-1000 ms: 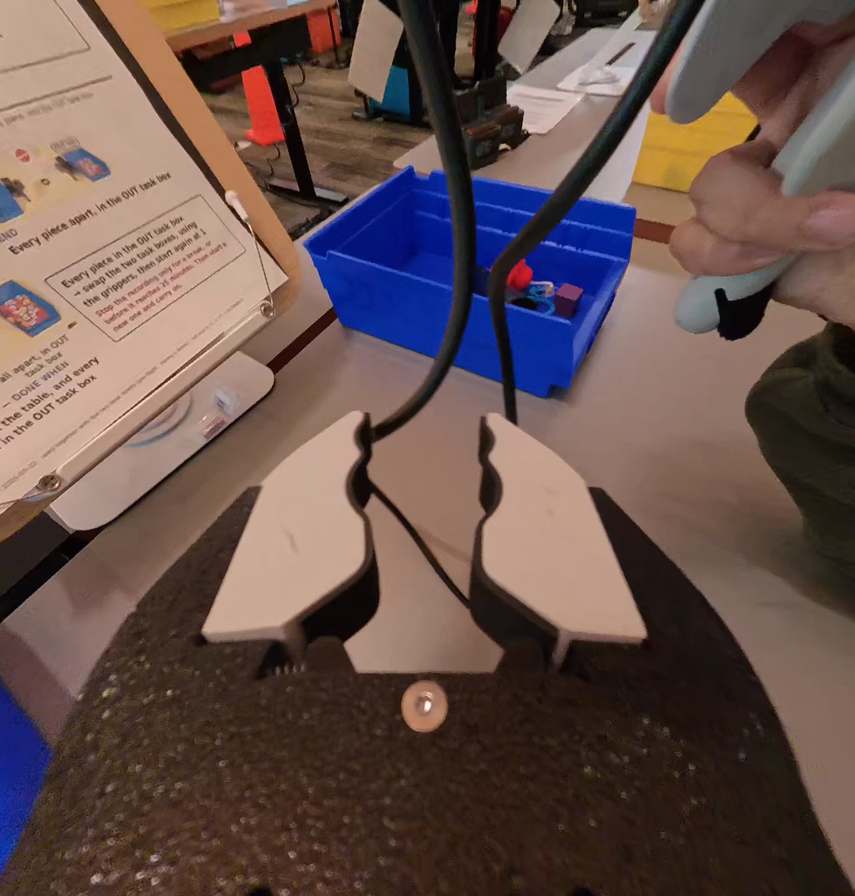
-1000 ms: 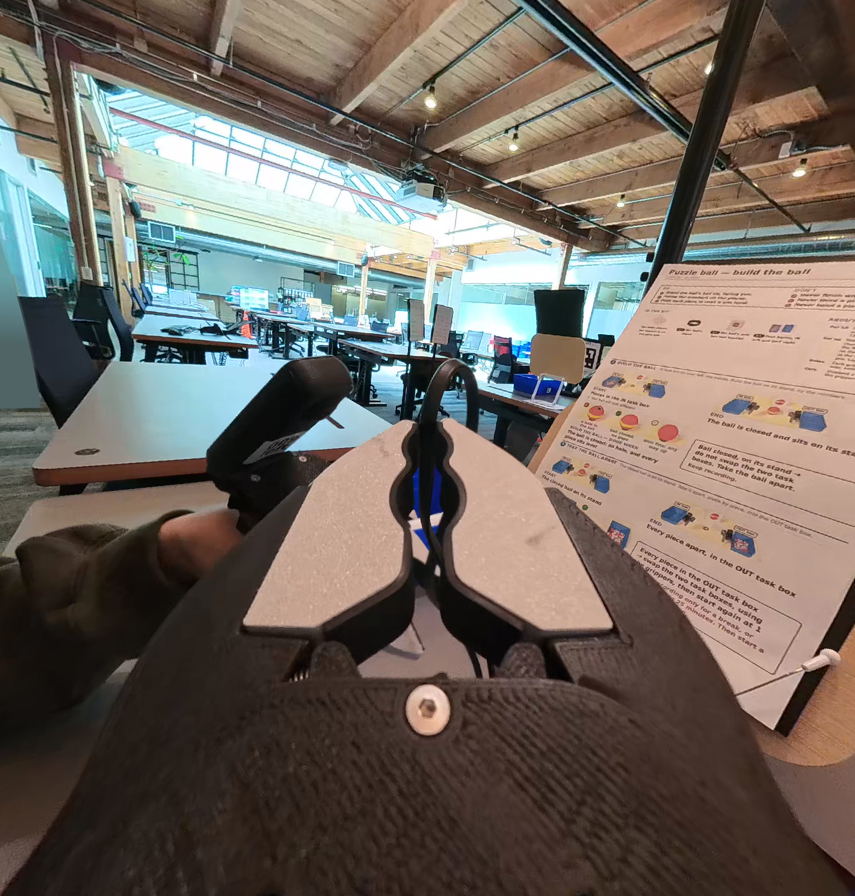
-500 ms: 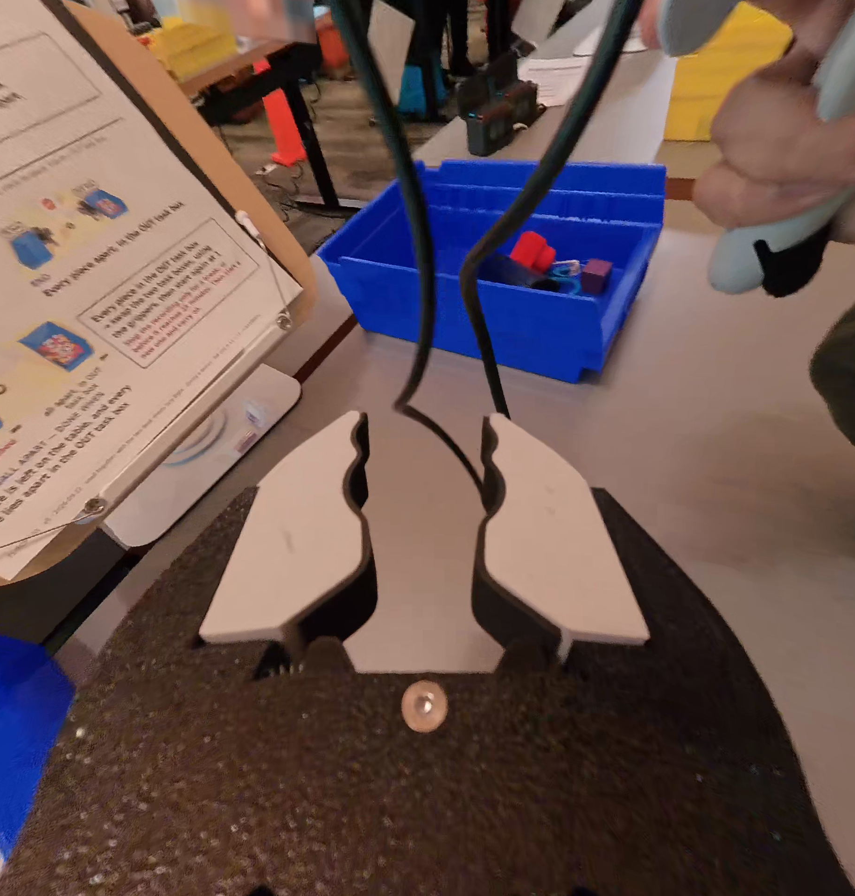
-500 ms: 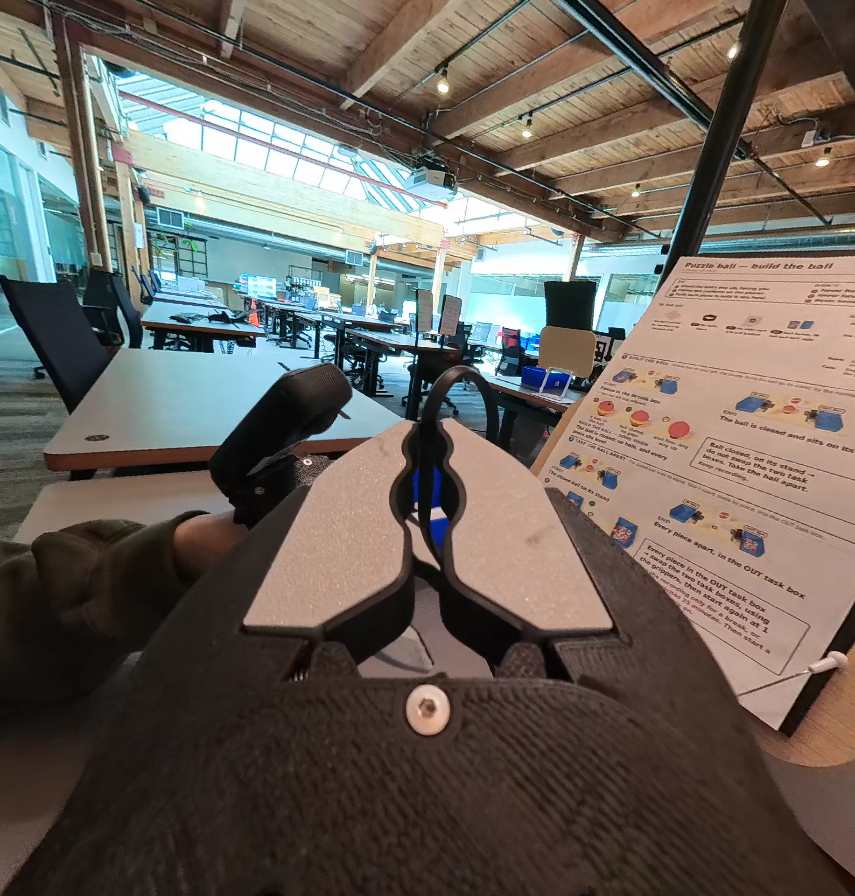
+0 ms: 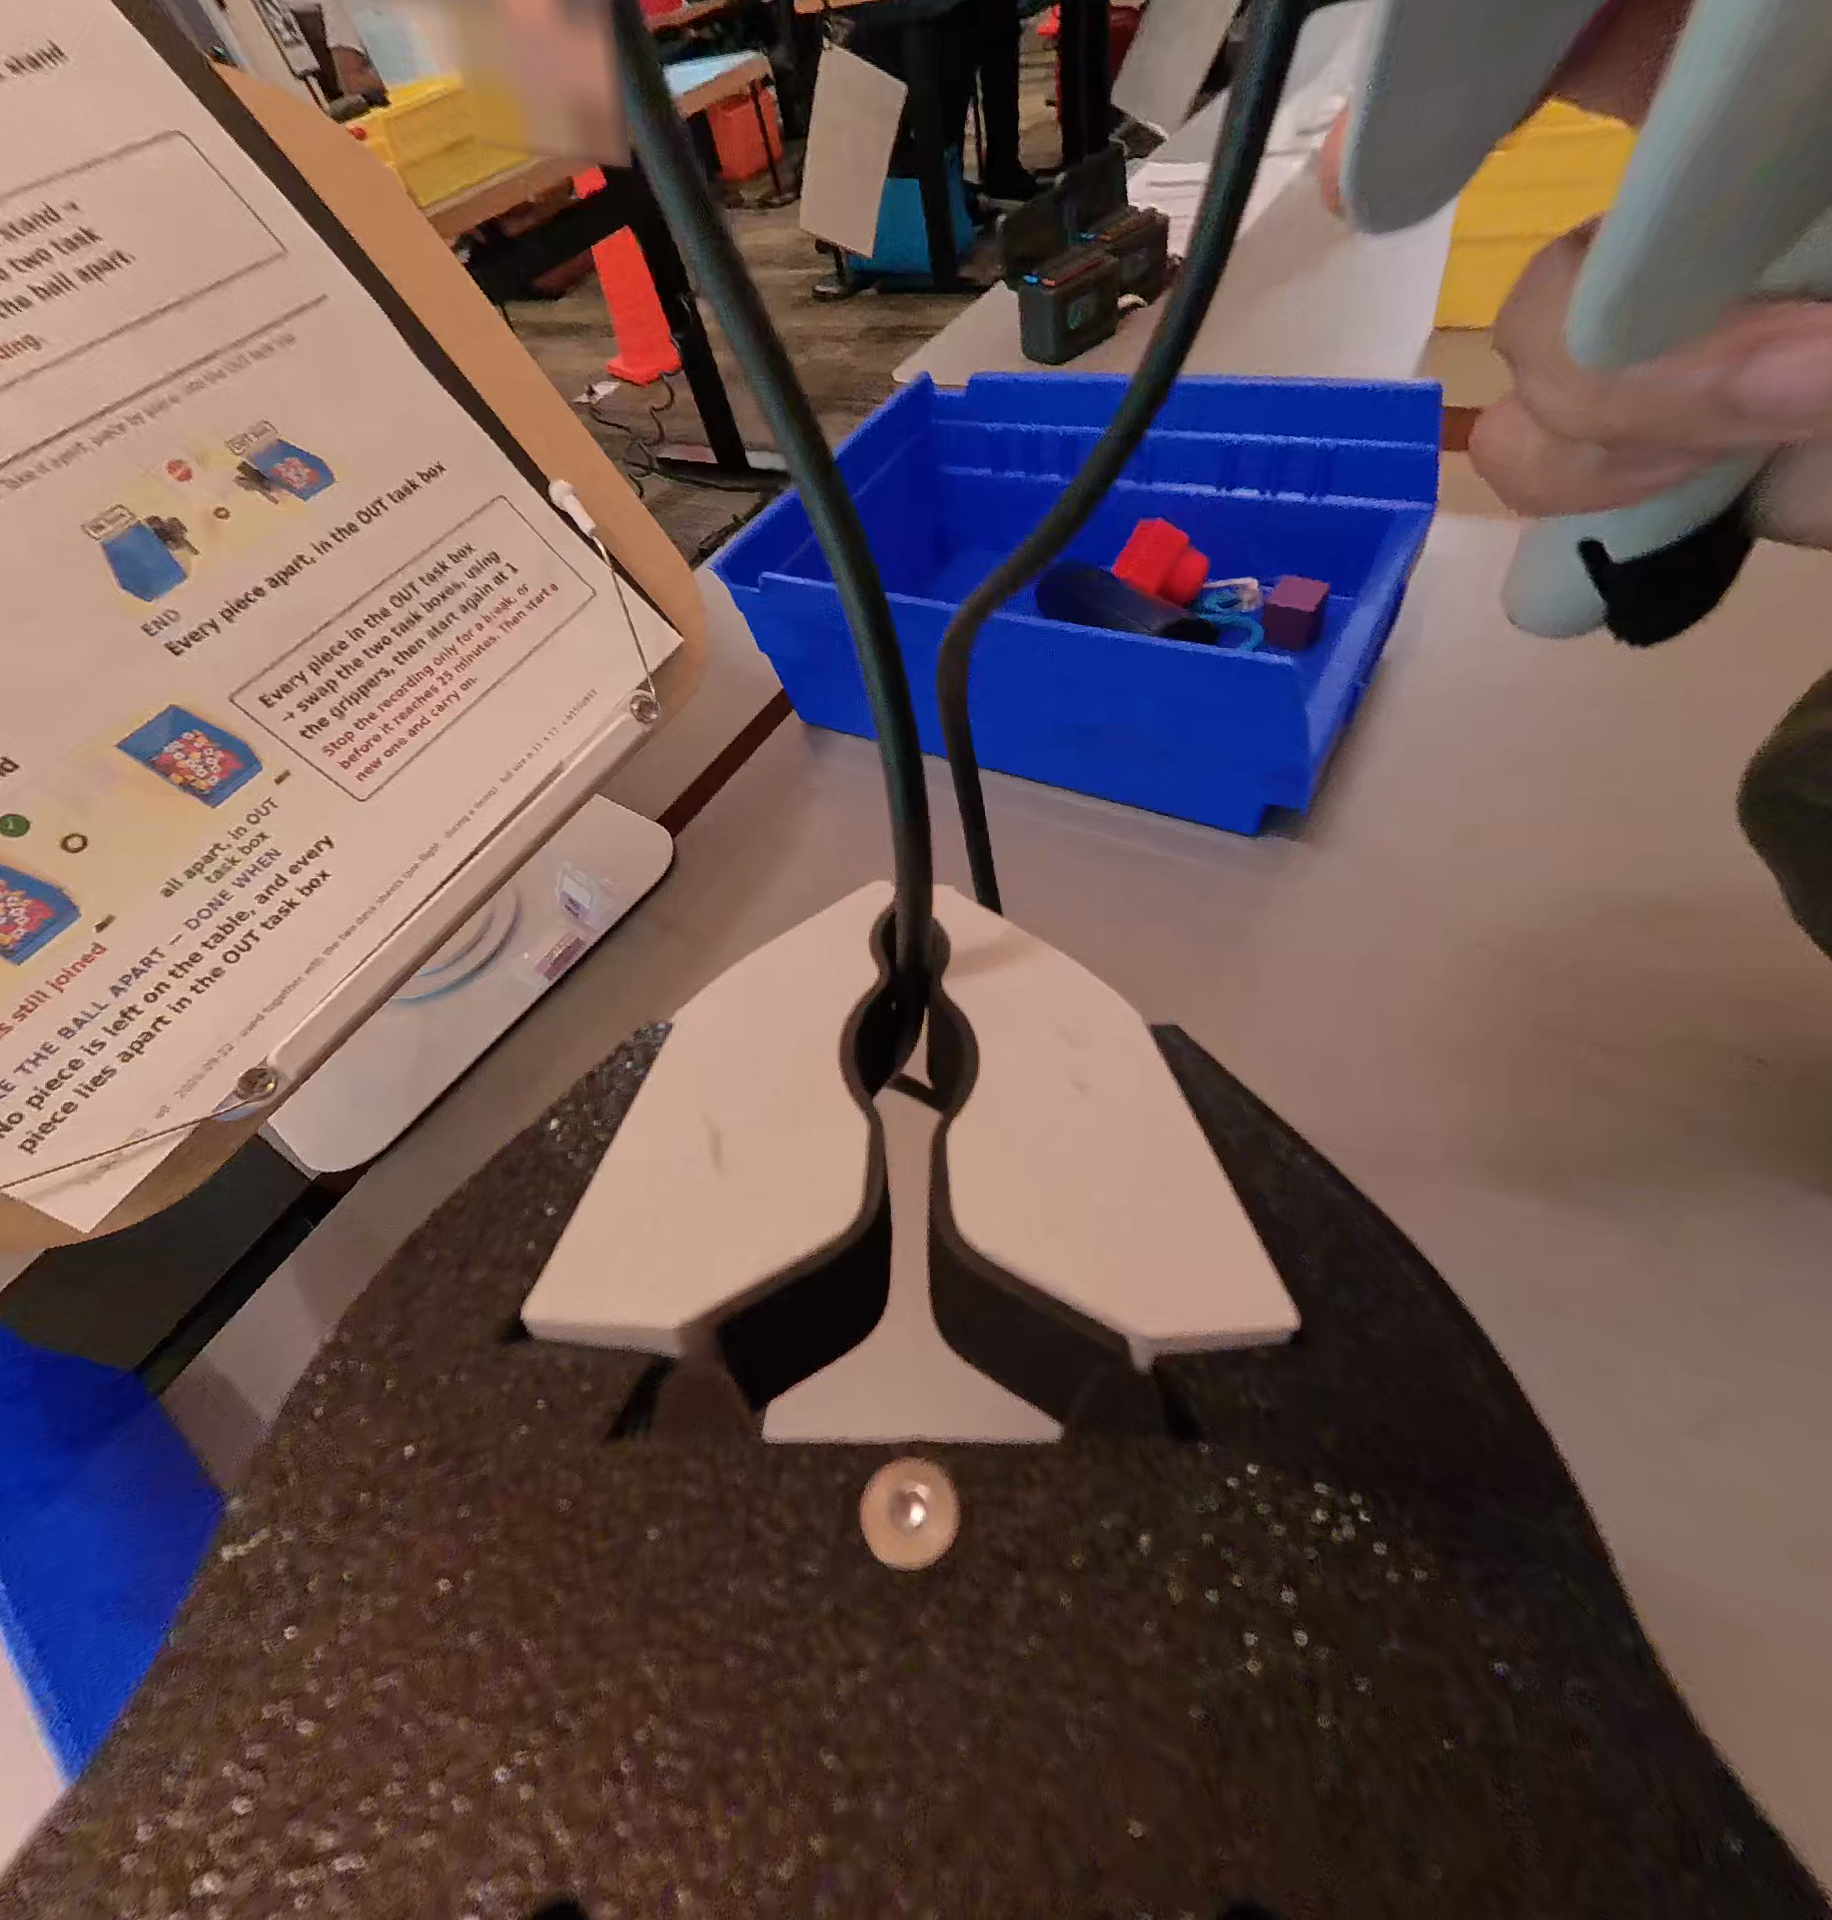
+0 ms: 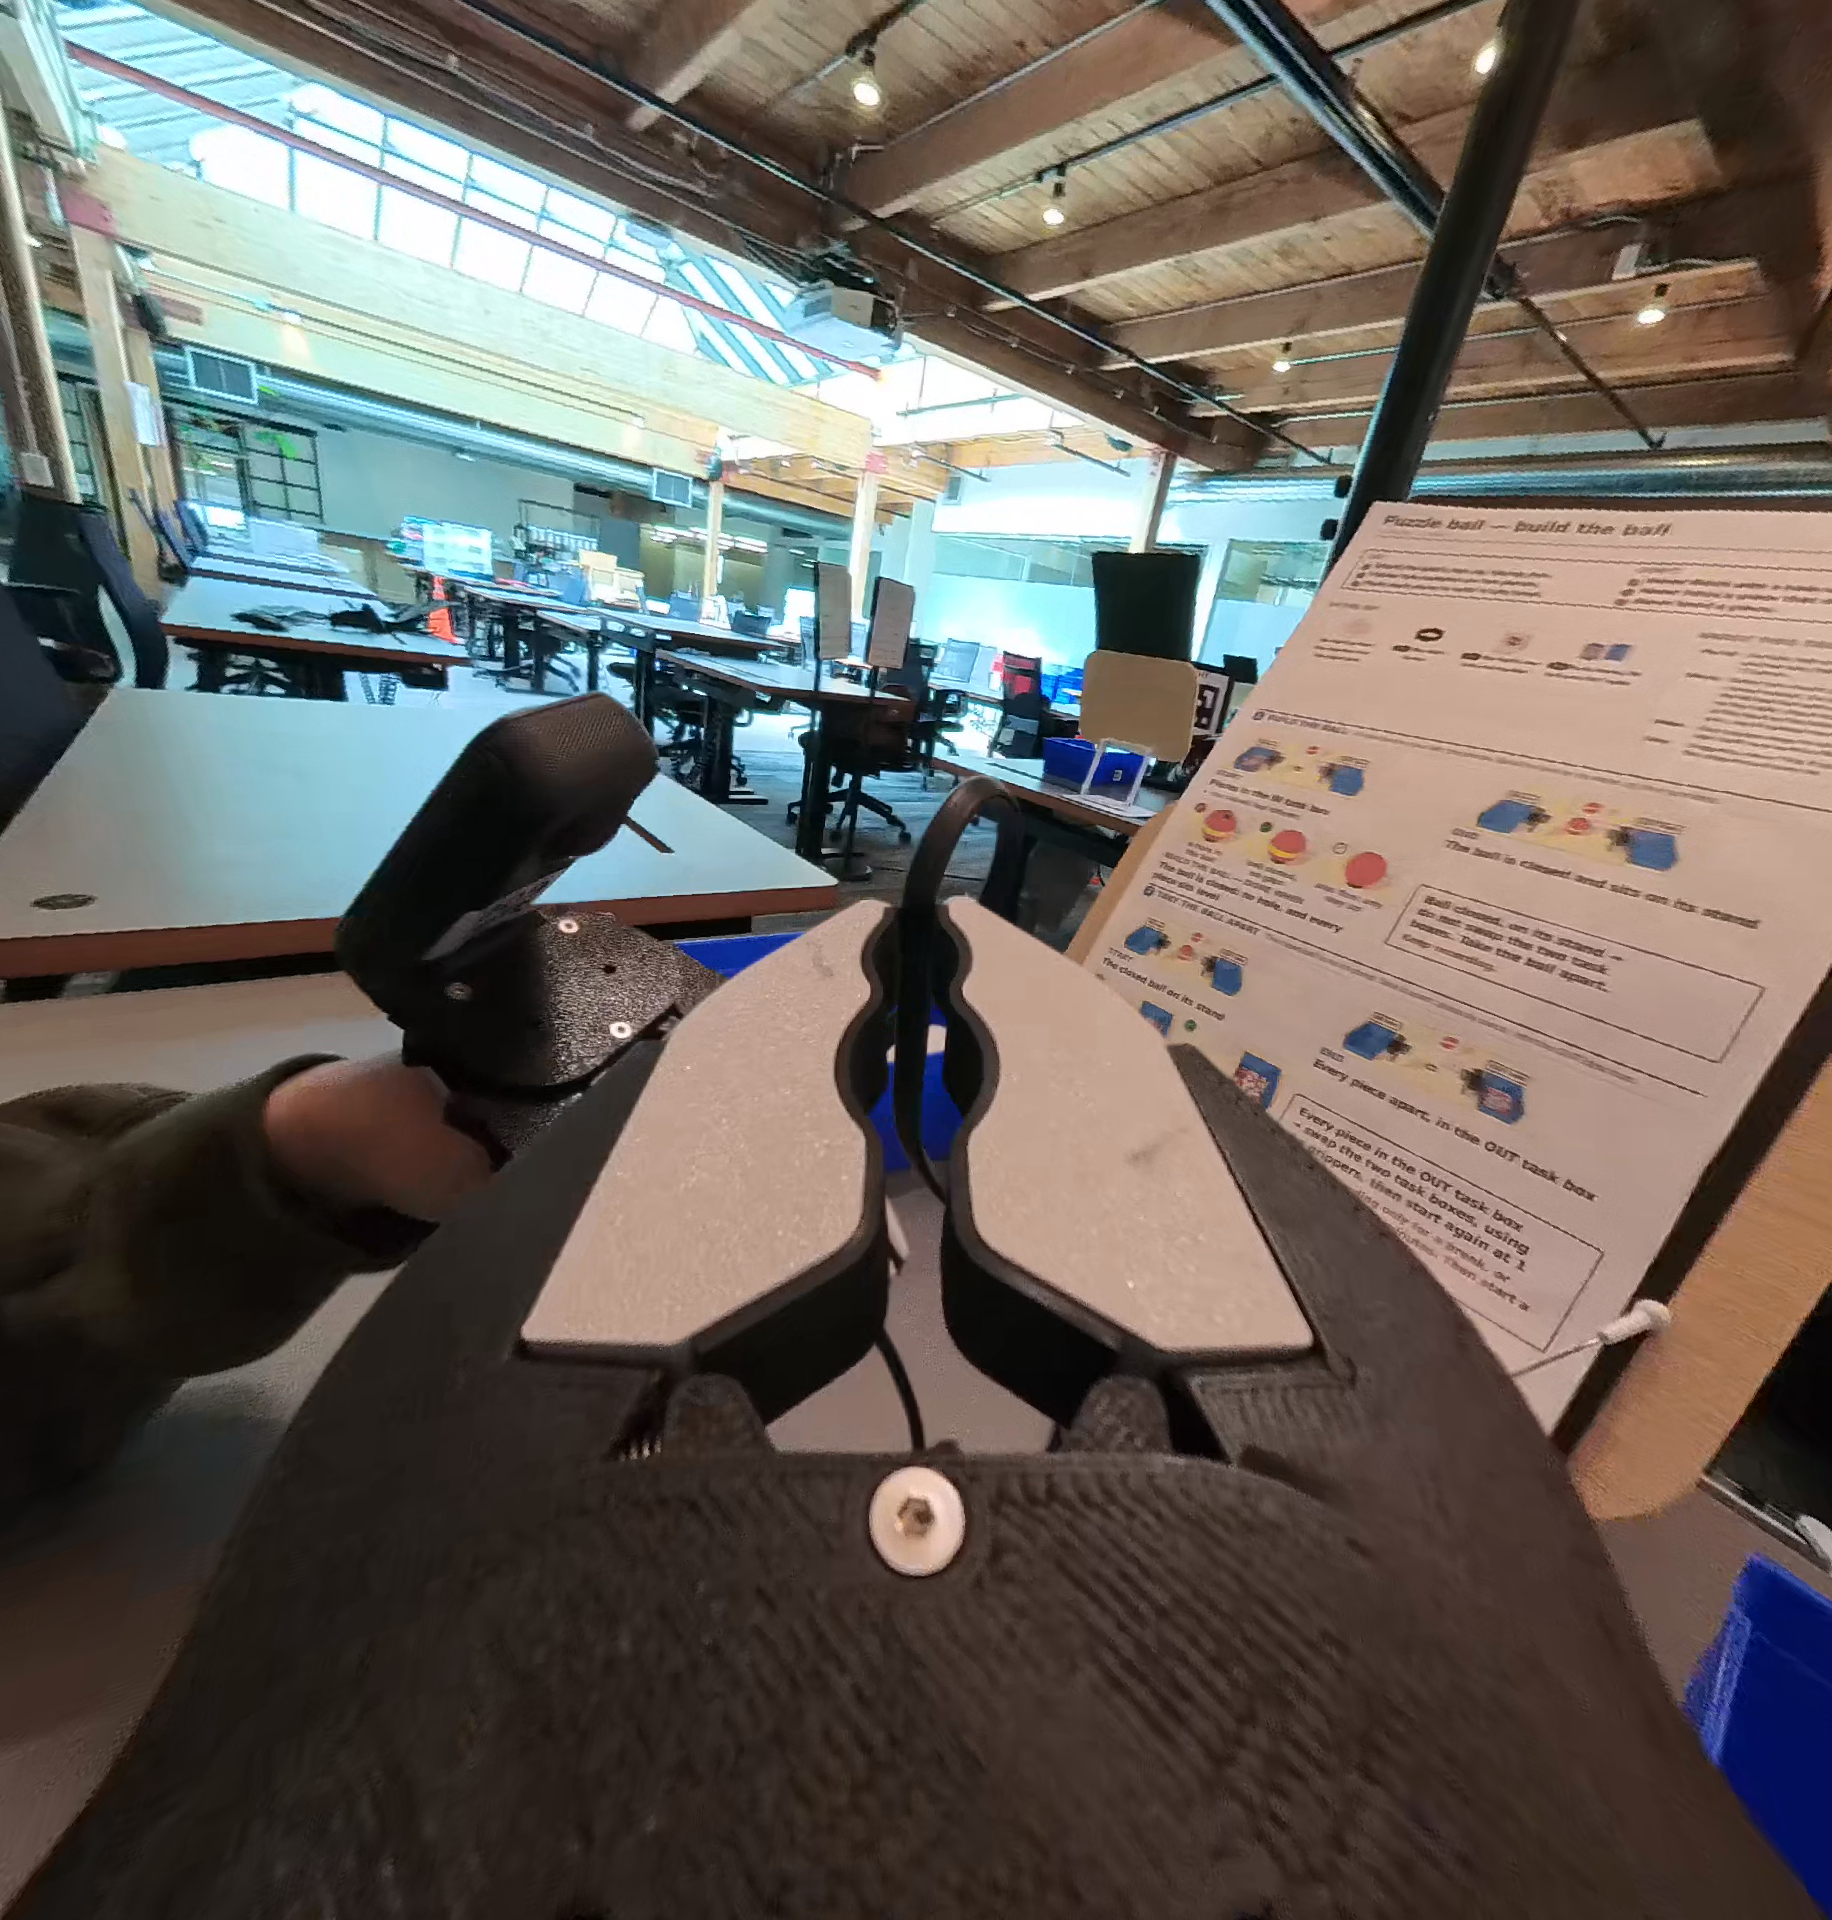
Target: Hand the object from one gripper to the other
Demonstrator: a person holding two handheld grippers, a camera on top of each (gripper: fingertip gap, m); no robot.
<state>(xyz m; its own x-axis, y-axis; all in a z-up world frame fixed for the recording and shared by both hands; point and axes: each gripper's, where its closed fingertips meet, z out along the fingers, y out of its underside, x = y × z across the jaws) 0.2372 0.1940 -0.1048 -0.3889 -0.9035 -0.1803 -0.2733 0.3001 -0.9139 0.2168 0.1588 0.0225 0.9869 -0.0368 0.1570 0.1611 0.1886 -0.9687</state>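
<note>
The left gripper [image 5: 917, 935] has its jaws drawn together on a black cord [image 5: 860, 582], pinched right at the tips in the front notch. From that pinch the cord's long axis runs upward and a little to the left, away from the gripper, and out of the top of the left wrist view. A second strand of it drops just to the right of the tips, bends, and climbs up and to the right toward the other tool, so the two strands form a tall, narrow loop standing over the jaws.

The right gripper [image 6: 917, 935] is also clamped on the cord [image 6: 927, 862]: the jaws sit close together with the cord running down the slot between them, and above the tips it arches over to the right in a small hoop.

Only the left wrist view shows the grey table [image 5: 1411, 1039] ahead, with a blue bin [image 5: 1078, 707] beyond the tips holding a red piece [image 5: 1161, 561], a purple cube [image 5: 1296, 611] and a dark piece [image 5: 1099, 603], and a hand [image 5: 1670, 405] gripping a pale handle [image 5: 1722, 187] up to the right. Only the right wrist view shows the left tool's black body [image 6: 496, 873] to the left of the jaws, a sleeved hand [image 6: 361, 1132] under it, and long desks [image 6: 268, 810] behind. An instruction sheet [image 6: 1514, 935] on a board appears in both views.
</note>
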